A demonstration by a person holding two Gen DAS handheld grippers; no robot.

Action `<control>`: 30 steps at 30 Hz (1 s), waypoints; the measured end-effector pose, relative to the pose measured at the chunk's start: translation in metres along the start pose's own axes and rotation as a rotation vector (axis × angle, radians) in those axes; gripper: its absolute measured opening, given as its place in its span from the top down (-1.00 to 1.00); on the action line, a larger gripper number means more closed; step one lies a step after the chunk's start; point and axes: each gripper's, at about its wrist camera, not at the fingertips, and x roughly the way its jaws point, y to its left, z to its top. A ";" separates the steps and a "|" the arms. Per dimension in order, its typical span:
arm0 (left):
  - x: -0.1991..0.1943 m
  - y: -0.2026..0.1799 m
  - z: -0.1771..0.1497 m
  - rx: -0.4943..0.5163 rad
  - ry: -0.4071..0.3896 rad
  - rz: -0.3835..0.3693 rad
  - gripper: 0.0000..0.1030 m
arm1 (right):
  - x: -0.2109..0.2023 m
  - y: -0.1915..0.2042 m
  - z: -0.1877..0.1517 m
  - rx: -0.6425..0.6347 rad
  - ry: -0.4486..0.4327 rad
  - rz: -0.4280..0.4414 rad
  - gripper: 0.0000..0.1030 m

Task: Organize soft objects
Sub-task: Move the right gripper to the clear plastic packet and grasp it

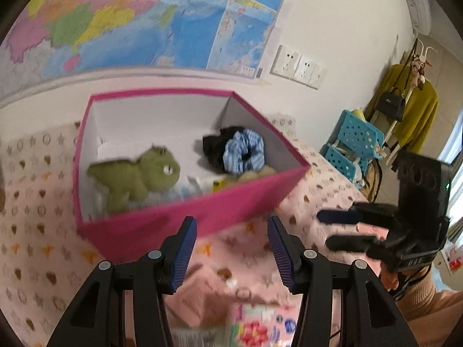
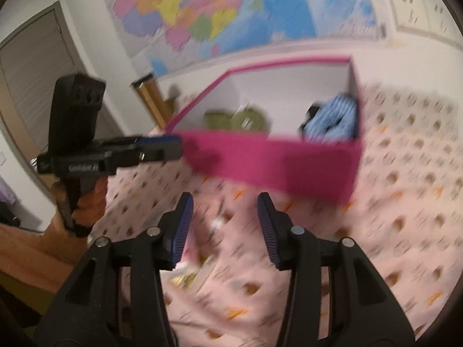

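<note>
With the pink box already holding the green plush dinosaur, the blue striped scrunchie and a dark scrunchie behind it, I read this as the gap between a drop-off and the next pick. Box sits on the pink patterned cloth, near the wall with the map. Something yellowish lies at the box's near inner wall, too blurred to name.

Left jaws: parted to a moderate gap, nothing between the pads, hanging just short of the box's near wall. Right jaws: also parted, empty, pointing at the box front from the other side. In the left wrist view the right gripper shows off to the side, fingers apart, clear of the box.

Candidates for the next pick: a pink fabric piece and a flowery printed item on the cloth right under my left jaws. Both blurred, can't say what they are.

Next move, my call: tip one gripper down onto a loose item, centre the pads on a fold, close gently. Soft stuff bunches, so grab a thick part. Then lift clear of the box rim before carrying over.
</note>
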 end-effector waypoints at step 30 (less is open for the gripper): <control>-0.028 0.083 -0.103 -0.249 0.093 0.118 0.00 | 0.059 0.091 -0.022 -0.081 0.163 0.322 0.07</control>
